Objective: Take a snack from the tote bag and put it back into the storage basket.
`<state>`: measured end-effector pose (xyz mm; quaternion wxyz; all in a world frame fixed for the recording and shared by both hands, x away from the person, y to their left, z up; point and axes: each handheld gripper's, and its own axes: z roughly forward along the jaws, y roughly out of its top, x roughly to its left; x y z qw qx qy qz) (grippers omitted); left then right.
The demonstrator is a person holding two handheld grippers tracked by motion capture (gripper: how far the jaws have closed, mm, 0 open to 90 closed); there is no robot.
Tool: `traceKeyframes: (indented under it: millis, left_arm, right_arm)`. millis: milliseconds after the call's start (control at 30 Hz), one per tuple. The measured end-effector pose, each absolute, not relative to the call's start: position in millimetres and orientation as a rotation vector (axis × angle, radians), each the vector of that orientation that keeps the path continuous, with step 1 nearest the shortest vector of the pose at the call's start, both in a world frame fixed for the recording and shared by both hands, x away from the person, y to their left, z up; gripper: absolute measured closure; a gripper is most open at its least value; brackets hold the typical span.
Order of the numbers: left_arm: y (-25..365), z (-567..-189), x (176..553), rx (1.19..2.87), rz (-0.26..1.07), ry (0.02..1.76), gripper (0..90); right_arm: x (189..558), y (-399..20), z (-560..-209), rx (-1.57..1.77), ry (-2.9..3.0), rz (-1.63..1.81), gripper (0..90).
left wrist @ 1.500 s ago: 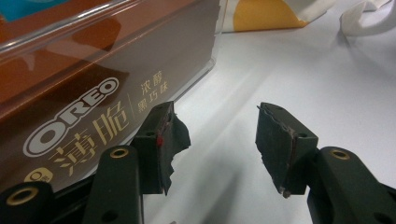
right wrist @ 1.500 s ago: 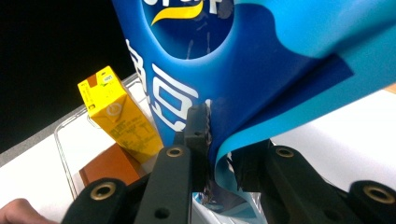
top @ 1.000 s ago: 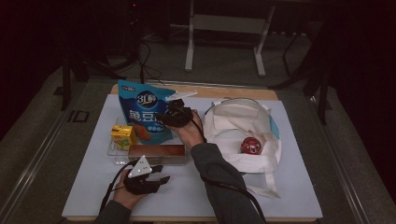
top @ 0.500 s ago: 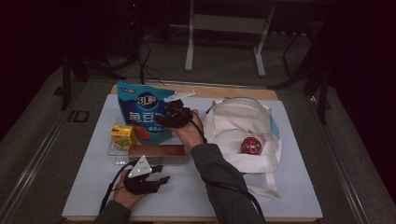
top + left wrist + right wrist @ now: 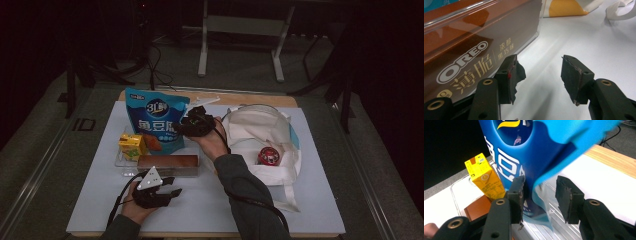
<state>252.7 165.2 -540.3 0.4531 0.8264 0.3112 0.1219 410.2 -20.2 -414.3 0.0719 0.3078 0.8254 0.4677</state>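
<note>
the right gripper (image 5: 186, 125) sits at the right edge of the blue snack bag (image 5: 154, 120), which stands upright at the far left of the table (image 5: 320, 200) in a clear tray (image 5: 121, 161); its jaws have just been opening and now stand about half apart, with the bag's side edge (image 5: 541, 202) loose between the pads and not clamped. a yellow juice carton (image 5: 131, 145) stands just left of the bag and a brown cookie box (image 5: 168, 161) lies just near of it. the left gripper (image 5: 170, 192) rests on the table near the cookie box, jaws about half open and holding nothing, while a white cloth bag (image 5: 260, 130) with a red item (image 5: 269, 156) inside lies to the right.
</note>
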Motion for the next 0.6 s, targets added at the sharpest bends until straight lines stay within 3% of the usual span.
traceKeyframes:
  millis: [600]
  left_arm:
    - [165,-540,253,2.041,0.298,0.77,47.7]
  right_arm:
    - [399,-43,-394,0.872,2.428,1.41,58.6]
